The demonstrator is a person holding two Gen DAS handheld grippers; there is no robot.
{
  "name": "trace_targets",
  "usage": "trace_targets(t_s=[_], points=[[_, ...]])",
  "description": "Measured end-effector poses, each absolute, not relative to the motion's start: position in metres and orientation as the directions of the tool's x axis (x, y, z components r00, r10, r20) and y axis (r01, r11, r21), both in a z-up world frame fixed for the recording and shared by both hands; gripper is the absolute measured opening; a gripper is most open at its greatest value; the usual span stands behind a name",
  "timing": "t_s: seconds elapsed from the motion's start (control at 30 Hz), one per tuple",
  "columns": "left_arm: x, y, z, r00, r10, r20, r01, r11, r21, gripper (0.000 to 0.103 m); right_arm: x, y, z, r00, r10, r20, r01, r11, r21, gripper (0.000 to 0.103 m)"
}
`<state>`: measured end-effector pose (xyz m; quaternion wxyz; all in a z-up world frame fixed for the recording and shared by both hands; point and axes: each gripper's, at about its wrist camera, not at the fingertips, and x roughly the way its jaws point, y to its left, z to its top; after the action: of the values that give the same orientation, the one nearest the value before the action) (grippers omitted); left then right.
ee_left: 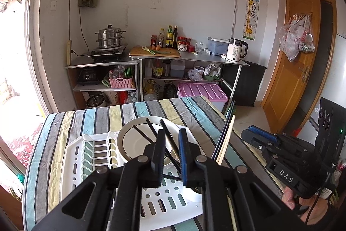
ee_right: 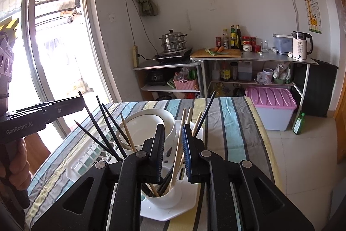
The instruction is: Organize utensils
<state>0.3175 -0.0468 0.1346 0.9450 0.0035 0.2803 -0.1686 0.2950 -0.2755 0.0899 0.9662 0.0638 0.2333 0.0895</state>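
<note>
- On the striped tablecloth (ee_left: 71, 122) sits a white dish rack (ee_left: 73, 157), and both grippers hang over it.
- Seen from the right wrist, a white cup (ee_right: 164, 198) stands in the rack's near corner, packed with chopsticks. They stand on end with their long axes near upright, fanning out at the top.
- The black chopsticks (ee_right: 108, 129) lean up and to the left, toward the window; one lone black stick (ee_right: 205, 114) tilts up and to the right.
- The pale wooden chopsticks (ee_right: 179, 144) rise almost straight, their tips toward the far end of the table.
- A white bowl (ee_right: 149, 122) rests in the rack just behind the cup.
- The right gripper (ee_right: 173, 144) has its fingers apart, with wooden sticks rising through the gap; I cannot tell whether either pad touches them.
- The left gripper (ee_left: 170, 153) is spread too, gripping nothing that I can see. Black sticks (ee_left: 151, 129) lie across the bowl below it, pointing away and to the left.
- In the left wrist view, more sticks (ee_left: 225, 135), dark and pale, slant up to the right along the table's edge.
- The chopsticks' lower ends are lost inside the cup, and the right gripper's body covers the cup's near wall.
- Much of the rack's near half is hidden behind the grippers' black arms.
- Each gripper shows at the edge of the other's view, cut off by the frame.
</note>
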Motion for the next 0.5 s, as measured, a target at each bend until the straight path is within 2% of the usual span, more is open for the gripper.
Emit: trace_targets(t_s=[0.03, 0.27, 0.5], points=[[0.315, -0.046, 0.135, 0.789, -0.317, -0.527, 0.320, 0.943, -0.088, 0.021, 0.293, -0.276, 0.091, 0.876, 0.201, -0.438, -0.142, 0.976, 0.163, 0.017], [0.287, -0.035, 0.137, 0.816, -0.290, -0.500, 0.296, 0.953, -0.070, 0.023, 0.260, -0.275, 0.096, 0.884, 0.199, -0.422, -0.146, 0.977, 0.155, 0.018], [0.233, -0.020, 0.129, 0.839, -0.281, -0.466, 0.271, 0.958, -0.089, 0.025, 0.204, -0.268, 0.096, 0.896, 0.197, -0.397, -0.153, 0.978, 0.139, 0.027]])
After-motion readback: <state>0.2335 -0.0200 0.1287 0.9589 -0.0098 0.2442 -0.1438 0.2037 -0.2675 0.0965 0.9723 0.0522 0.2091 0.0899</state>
